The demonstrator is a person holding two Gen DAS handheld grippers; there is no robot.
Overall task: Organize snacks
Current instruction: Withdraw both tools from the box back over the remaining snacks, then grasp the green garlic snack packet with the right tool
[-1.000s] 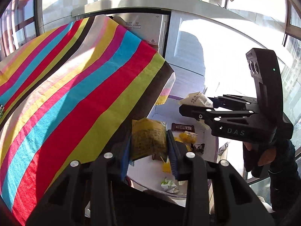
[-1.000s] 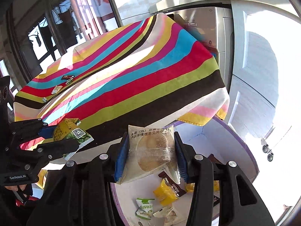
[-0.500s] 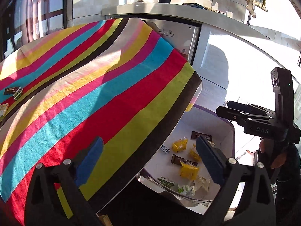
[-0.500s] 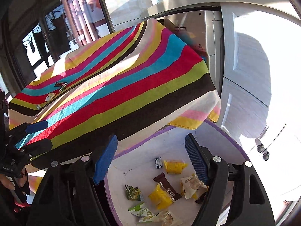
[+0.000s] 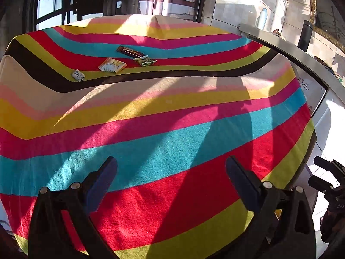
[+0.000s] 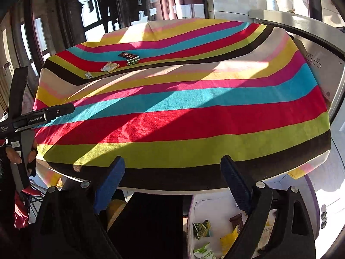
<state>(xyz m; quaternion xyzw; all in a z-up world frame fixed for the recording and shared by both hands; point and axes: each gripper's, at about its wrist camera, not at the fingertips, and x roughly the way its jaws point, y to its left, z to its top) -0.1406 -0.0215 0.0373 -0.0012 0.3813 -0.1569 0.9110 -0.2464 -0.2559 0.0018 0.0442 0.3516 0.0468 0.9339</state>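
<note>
Four snacks lie together at the far side of the striped tablecloth: a brown bar, a green packet, a pale yellow packet and a small white packet. My left gripper hovers open and empty over the near red and blue stripes. My right gripper is at the table's near edge, its jaws opening with nothing between them. Below it stands a white bin with a purple rim holding a green packet and a yellow one. The same four snacks appear far off, around the brown bar.
A grey counter with a bottle runs along the right, over a white appliance. Windows stand behind the table. The left gripper's body and a person's hand are at the left edge.
Both grippers let go of their packets over the bin a second ago. They then swung away from the bin and now face the table top.
</note>
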